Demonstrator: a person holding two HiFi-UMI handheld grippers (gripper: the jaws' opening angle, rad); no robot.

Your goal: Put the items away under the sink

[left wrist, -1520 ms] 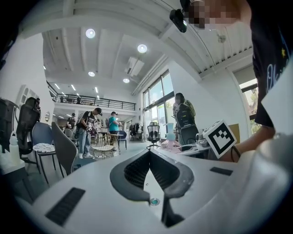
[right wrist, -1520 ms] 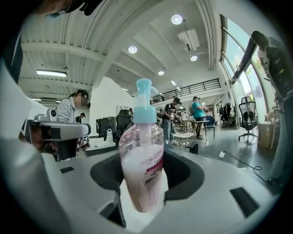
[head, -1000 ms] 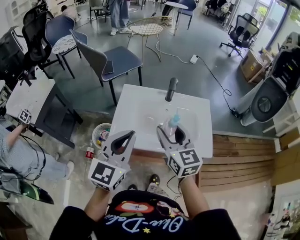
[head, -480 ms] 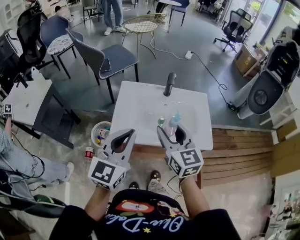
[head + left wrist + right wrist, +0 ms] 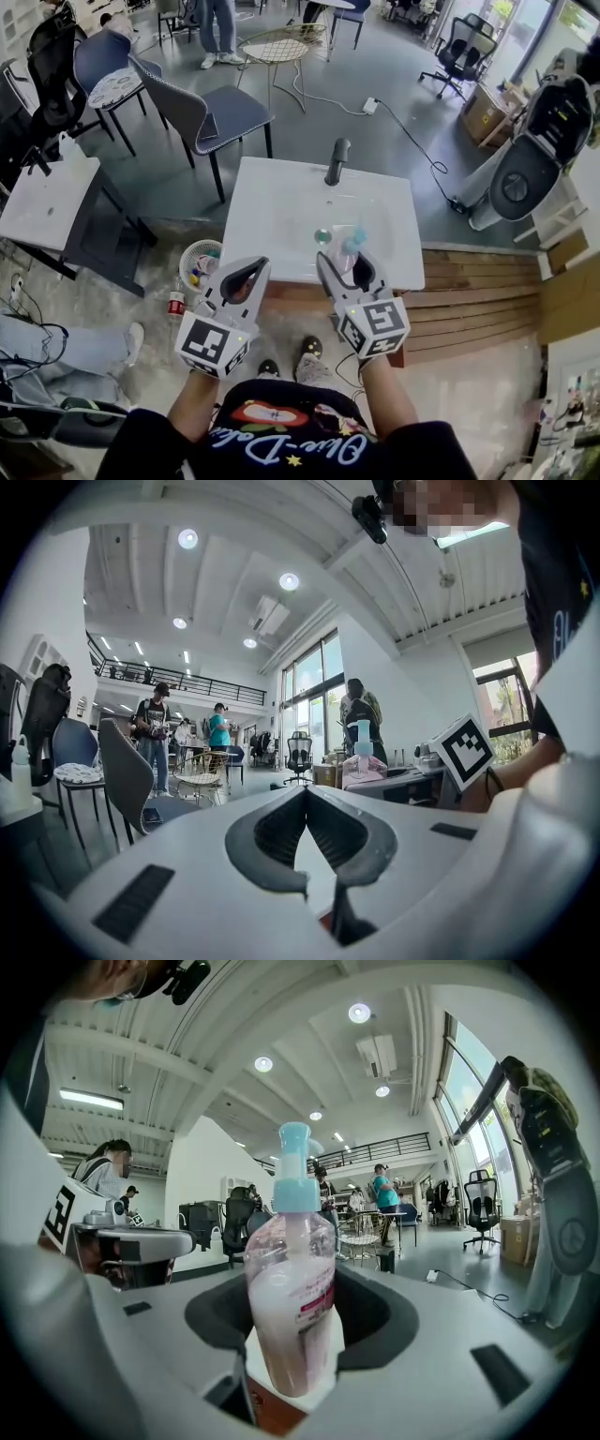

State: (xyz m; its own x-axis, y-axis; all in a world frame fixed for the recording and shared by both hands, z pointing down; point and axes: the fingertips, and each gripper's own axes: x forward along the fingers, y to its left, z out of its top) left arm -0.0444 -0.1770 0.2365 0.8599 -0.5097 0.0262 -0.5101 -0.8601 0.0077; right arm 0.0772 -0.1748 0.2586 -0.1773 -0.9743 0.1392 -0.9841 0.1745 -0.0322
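Note:
My right gripper (image 5: 347, 269) is shut on a clear pump bottle (image 5: 291, 1302) that holds pinkish-white liquid and has a light blue pump. It holds the bottle upright over the front edge of the white sink (image 5: 281, 202). In the head view the blue pump (image 5: 353, 238) sticks up between the fingers. My left gripper (image 5: 262, 265) hovers beside it at the sink's front left, shut and empty, with its tips touching (image 5: 305, 793). The left gripper view also shows the bottle (image 5: 361, 759) off to the right.
A dark faucet (image 5: 337, 161) stands at the sink's back edge, with a drain (image 5: 322, 235) in the basin. A waste basket (image 5: 197, 267) and a red can (image 5: 175, 305) sit on the floor at the left. Chairs (image 5: 220, 112) stand beyond, and wooden boards (image 5: 478, 300) lie to the right.
The sink has slid up and away in the head view, so both grippers are slightly nearer to me. The bottle stays in the right gripper. The seated person at left has mostly left the view.

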